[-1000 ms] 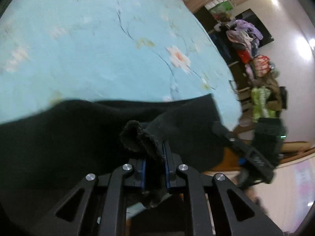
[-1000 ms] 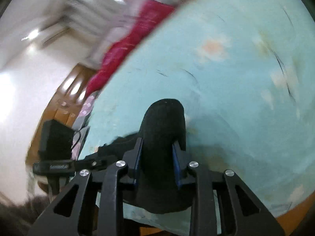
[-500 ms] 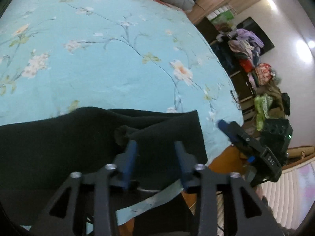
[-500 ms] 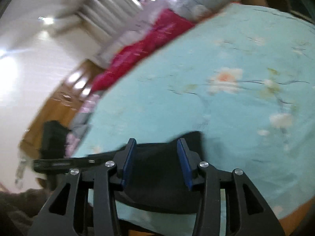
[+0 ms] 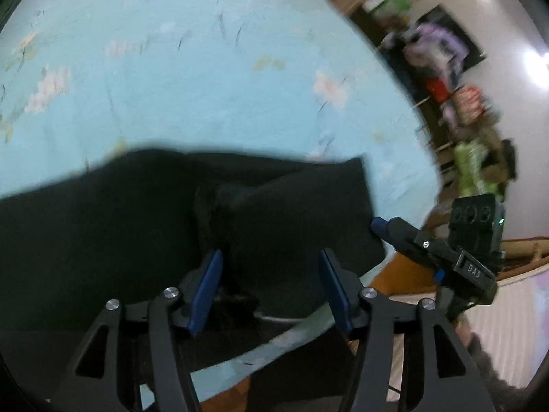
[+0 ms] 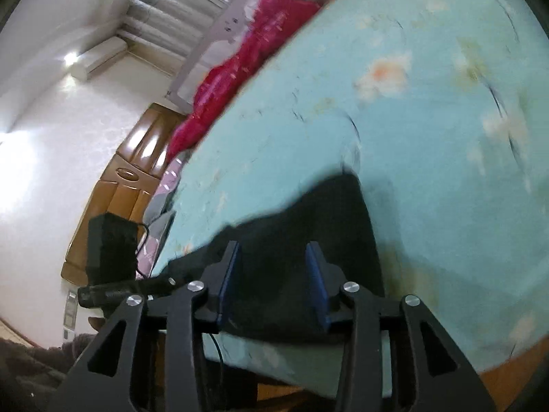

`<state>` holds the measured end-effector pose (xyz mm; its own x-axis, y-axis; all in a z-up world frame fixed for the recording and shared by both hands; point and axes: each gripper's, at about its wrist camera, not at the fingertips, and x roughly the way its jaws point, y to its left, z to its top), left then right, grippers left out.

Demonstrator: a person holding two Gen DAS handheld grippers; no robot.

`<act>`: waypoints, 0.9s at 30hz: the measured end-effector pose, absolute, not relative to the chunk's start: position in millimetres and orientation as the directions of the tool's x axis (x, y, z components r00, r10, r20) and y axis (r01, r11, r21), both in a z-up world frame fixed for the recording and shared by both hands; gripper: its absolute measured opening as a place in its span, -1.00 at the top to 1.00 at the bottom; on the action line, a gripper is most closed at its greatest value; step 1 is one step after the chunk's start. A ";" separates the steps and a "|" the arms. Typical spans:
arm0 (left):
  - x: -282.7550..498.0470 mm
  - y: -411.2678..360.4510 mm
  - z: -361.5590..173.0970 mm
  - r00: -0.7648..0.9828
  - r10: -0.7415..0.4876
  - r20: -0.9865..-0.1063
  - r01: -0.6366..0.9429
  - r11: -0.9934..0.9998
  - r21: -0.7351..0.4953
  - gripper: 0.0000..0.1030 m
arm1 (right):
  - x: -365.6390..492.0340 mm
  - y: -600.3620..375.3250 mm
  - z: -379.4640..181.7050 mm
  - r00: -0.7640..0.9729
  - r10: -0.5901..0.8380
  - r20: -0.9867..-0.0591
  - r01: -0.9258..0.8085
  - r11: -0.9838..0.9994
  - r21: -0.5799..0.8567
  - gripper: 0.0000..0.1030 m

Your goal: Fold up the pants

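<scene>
Black pants (image 5: 137,213) lie folded along the near edge of a light blue floral bed sheet (image 5: 206,68). My left gripper (image 5: 271,261) is open and empty just above the pants' right end, where a small ridge of cloth stands up between its blue pads. In the right wrist view the pants (image 6: 308,226) lie under my right gripper (image 6: 272,254), which is open and empty over their end. My right gripper also shows in the left wrist view (image 5: 425,247), off the bed's corner.
A pile of clothes and bags (image 5: 456,79) stands beyond the bed's right side. Red bedding (image 6: 247,58) lies at the bed's head, with a wooden cabinet (image 6: 123,178) by the white wall. The bed's near edge runs just under both grippers.
Both grippers were shut on the pants a second ago. They have opened and let go, and the cloth has dropped flat onto the bed. Both have pulled back slightly.
</scene>
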<state>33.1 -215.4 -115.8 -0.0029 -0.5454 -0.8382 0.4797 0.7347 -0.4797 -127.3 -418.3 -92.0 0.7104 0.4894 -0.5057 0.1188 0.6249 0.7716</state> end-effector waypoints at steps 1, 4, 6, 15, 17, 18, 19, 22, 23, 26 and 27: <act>30.8 -222.3 -122.1 0.002 -0.516 -0.857 0.490 0.747 -0.449 -0.08 | -125.9 -415.3 -108.4 0.682 0.487 -0.545 0.165 0.624 0.764 0.19; 23.3 -225.2 -115.4 0.051 -0.507 -0.860 0.523 0.748 -0.410 -0.10 | -134.9 -415.5 -125.2 0.698 0.485 -0.527 0.211 0.564 0.798 0.19; 22.2 -216.9 -105.7 0.042 -0.510 -0.859 0.503 0.753 -0.423 -0.10 | -130.4 -412.7 -112.5 0.678 0.469 -0.565 0.231 0.594 0.770 0.17; 20.8 -56.9 -73.1 0.174 -0.622 -0.763 0.217 0.780 -0.587 -0.23 | -85.5 -365.6 -51.3 0.629 0.444 -0.638 0.100 0.768 0.633 -0.26; 11.3 -5.7 -75.7 0.224 -0.628 -0.745 0.117 0.776 -0.619 -0.24 | -66.3 -343.4 -50.7 0.587 0.469 -0.660 0.058 0.789 0.612 -0.26; 10.6 17.8 -77.2 0.245 -0.624 -0.742 0.068 0.775 -0.628 -0.24 | -58.9 -330.3 -51.3 0.560 0.485 -0.672 0.031 0.798 0.602 -0.26; 7.1 40.5 -80.5 0.265 -0.620 -0.738 0.015 0.768 -0.640 -0.24 | -50.9 -319.4 -50.8 0.537 0.497 -0.681 0.010 0.804 0.594 -0.26; -1.2 83.8 -96.5 0.313 -0.630 -0.710 -0.115 0.718 -0.687 -0.24 | -22.4 -279.3 -47.7 0.470 0.517 -0.716 -0.073 0.831 0.552 -0.27; -1.6 91.7 -103.3 0.322 -0.629 -0.708 -0.156 0.702 -0.695 -0.24 | -13.5 -265.7 -45.5 0.449 0.521 -0.726 -0.104 0.837 0.537 -0.27; 6.9 94.9 -119.1 0.333 -0.603 -0.725 -0.201 0.706 -0.679 -0.24 | 10.7 -225.3 -42.4 0.391 0.520 -0.759 -0.195 0.853 0.483 -0.31; 10.5 87.6 -126.0 0.331 -0.577 -0.747 -0.210 0.727 -0.654 -0.24 | 17.4 -211.0 -40.1 0.374 0.517 -0.770 -0.225 0.856 0.466 -0.33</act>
<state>10.5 87.6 -126.0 0.3311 -0.5768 -0.7468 -0.2099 0.7266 -0.6543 17.4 -211.0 -40.1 0.3736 0.5173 -0.7699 -0.2247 0.8558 0.4659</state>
